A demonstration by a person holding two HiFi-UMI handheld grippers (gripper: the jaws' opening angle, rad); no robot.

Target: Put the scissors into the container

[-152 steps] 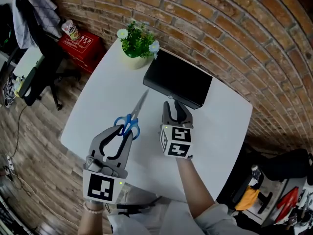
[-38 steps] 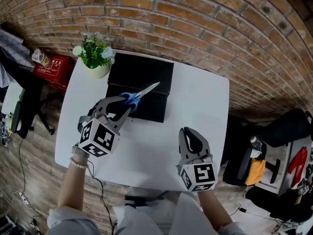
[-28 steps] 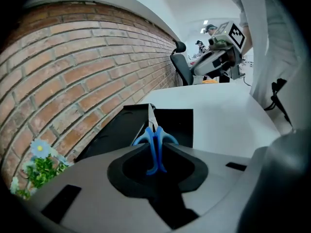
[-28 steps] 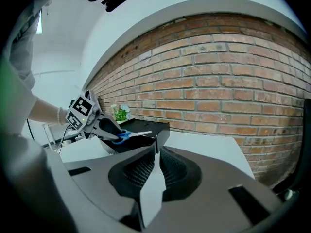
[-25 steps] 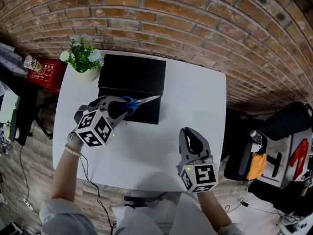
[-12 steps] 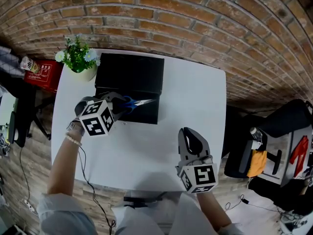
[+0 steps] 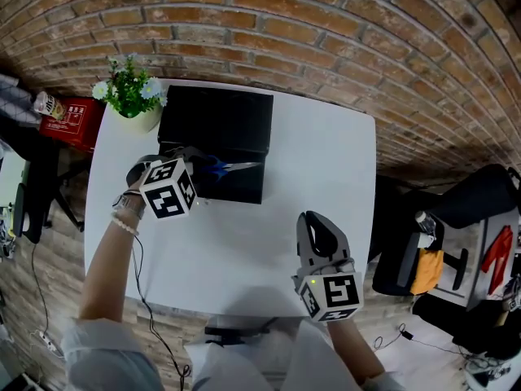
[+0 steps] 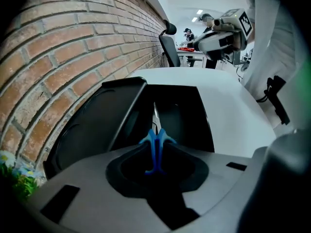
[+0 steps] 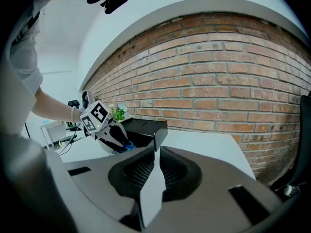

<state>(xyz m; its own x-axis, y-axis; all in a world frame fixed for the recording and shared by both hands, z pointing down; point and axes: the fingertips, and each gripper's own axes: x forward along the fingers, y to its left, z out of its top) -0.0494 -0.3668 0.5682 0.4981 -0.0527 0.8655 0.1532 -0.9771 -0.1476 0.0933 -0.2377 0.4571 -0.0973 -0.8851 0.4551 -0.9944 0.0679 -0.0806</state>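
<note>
Head view: gripping the scissors in the left tool, blades over the black container. Left gripper view: pinching the blue handles. Right gripper view: pressing together the jaws of the right tool — holding nothing.

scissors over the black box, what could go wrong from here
1. The left hand-held gripper grips the scissors only by the blue handles, with the blades sticking out sideways, so they might swing or slip in the grip.
2. The blade tip lies near a side wall of the open container. On release it could catch there and leave the scissors propped on the rim rather than inside.
</note>
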